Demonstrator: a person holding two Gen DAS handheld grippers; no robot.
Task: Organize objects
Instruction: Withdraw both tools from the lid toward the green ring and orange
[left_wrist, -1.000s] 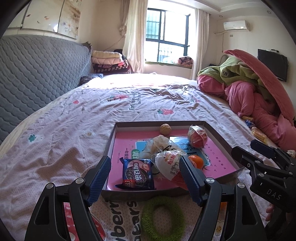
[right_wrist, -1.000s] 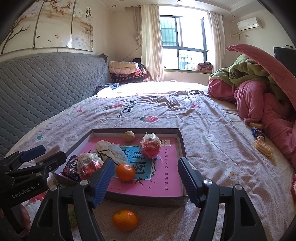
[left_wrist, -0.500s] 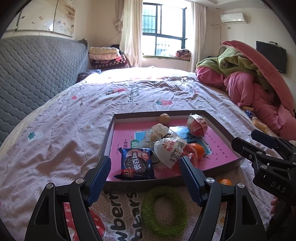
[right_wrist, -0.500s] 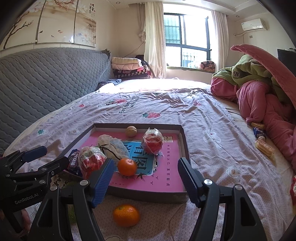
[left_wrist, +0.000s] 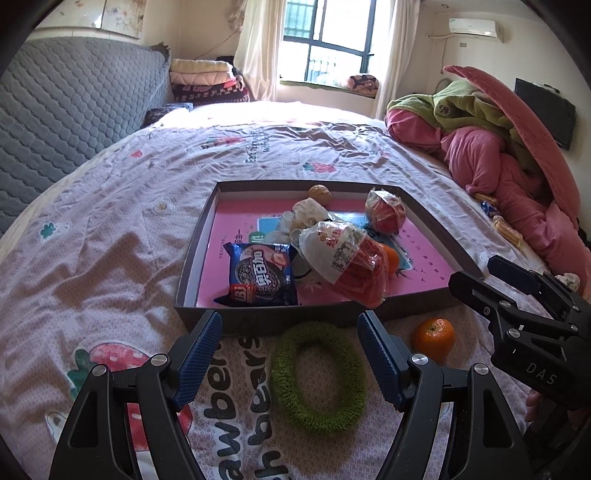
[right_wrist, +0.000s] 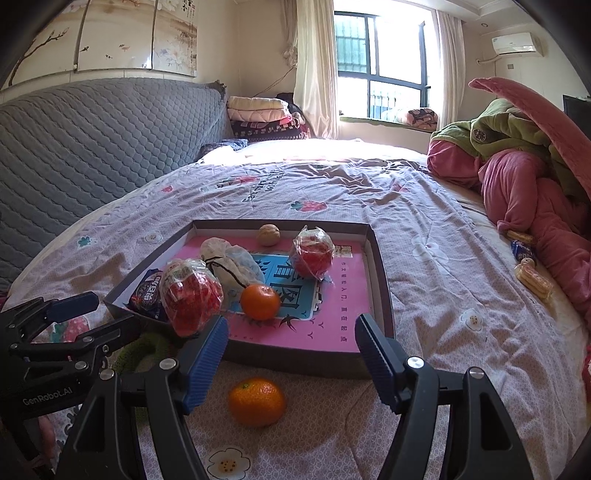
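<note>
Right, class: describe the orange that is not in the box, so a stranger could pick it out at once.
Start at the shallow pink-lined box on the bedspread. Just outside its near wall, on the fabric, sits the loose orange, in front of the open right claw, with the green ring to its left. Its twin, the other orange, lies inside the box; only this one rests on the bedspread.

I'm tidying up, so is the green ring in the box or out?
Out. The green ring lies on the bedspread in front of the box's near wall.

Bright daylight from the window, overexposed; sharp fisheye edges.
</note>
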